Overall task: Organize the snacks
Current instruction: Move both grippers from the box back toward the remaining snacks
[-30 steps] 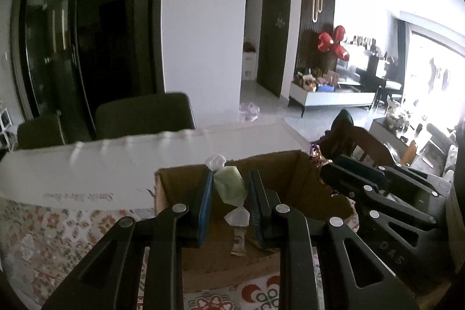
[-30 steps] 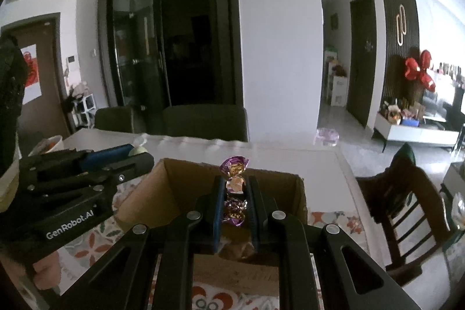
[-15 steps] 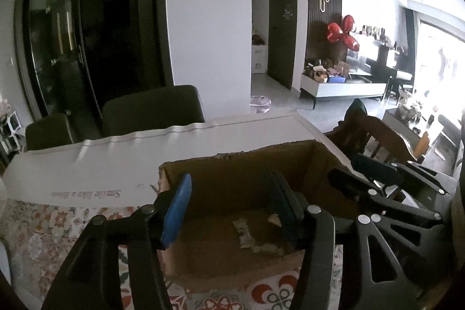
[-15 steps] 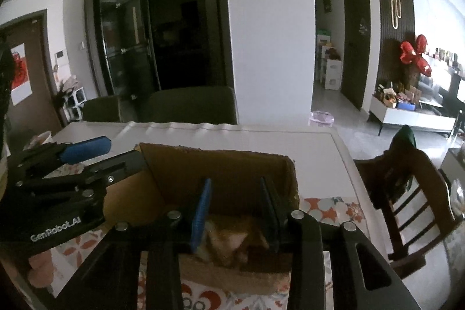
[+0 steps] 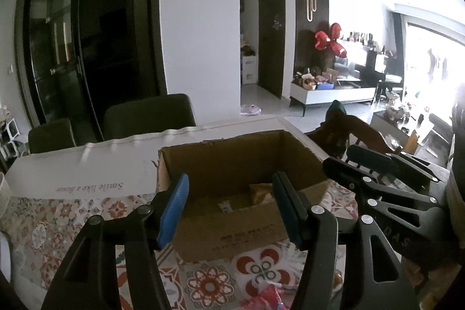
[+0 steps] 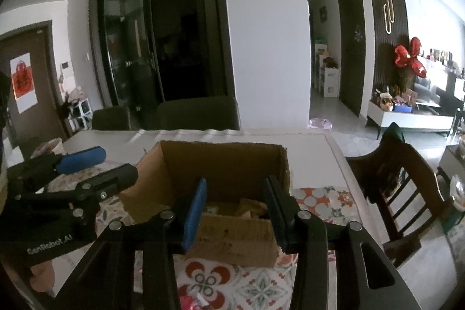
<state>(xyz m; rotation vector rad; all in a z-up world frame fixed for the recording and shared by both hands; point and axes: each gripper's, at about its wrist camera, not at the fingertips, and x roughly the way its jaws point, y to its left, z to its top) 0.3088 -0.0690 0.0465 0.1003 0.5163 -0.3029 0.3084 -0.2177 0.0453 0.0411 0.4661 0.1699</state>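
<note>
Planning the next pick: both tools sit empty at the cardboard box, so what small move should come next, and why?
Probably draw both back toward the wrapped snacks on the patterned tablecloth. The left tool and right tool are opening with nothing between the jaws, and the cardboard box already holds packets.

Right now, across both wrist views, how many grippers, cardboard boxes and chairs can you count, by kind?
Grippers: 2, the left gripper and the right gripper, both opening with nothing held
Cardboard box: 1
Dark upholstered chairs: 2
Wooden chair: 1
Total: 6
</note>
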